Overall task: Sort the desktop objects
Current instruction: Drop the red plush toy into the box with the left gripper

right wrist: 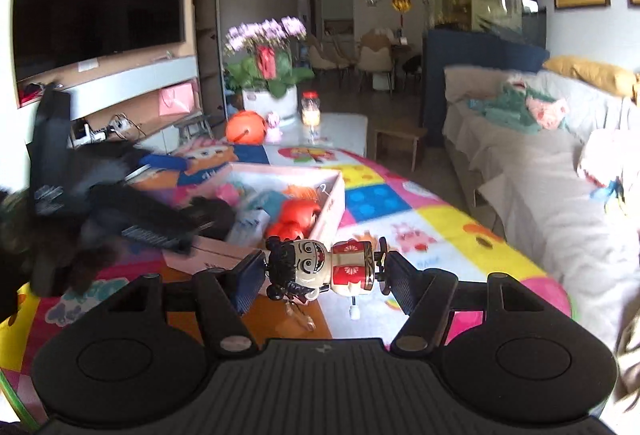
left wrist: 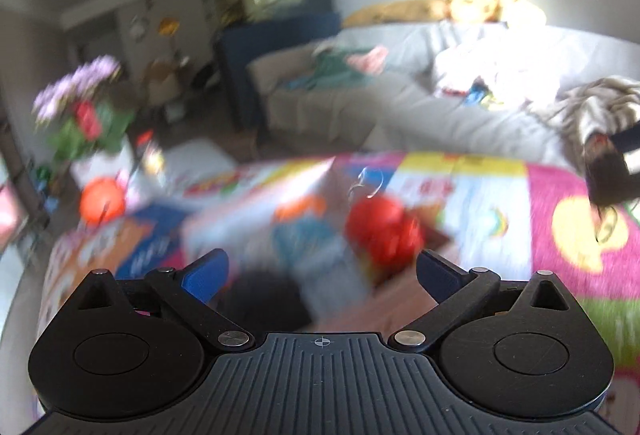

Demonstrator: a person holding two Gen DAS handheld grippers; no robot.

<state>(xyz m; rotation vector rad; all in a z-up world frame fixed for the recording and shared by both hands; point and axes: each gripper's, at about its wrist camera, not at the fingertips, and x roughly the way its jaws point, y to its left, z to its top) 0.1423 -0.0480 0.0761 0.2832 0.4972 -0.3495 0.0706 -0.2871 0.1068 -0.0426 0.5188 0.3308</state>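
Tongs on the right (right wrist: 324, 277) grip a small toy figure (right wrist: 320, 269) (big painted head, black hair buns, red-and-white body) lying sideways between the pads, head toward the left pad, feet toward the right one. Figure is held above the desk (right wrist: 440, 219), which has a bright patchwork cartoon cover. Just behind it sits an open shallow box (right wrist: 332, 195) w/ pale pink walls; inside are red round toys (right wrist: 298, 217) plus other bits too blurred to name. Left tongs (left wrist: 320, 275) are spread wide w/ nothing between the blue pads; in the right wrist view that tool shows as a dark blurred shape at the box's left edge. Left wrist view is heavily smeared, but red round toys (left wrist: 384, 231) show just ahead of the open pads. Far end of desk: orange ball (right wrist: 246, 127), clear jar (right wrist: 311, 111), white planter w/ pink-purple flowers (right wrist: 268, 67). Grey sofa (right wrist: 540, 163) runs along the right, apart from the desk.
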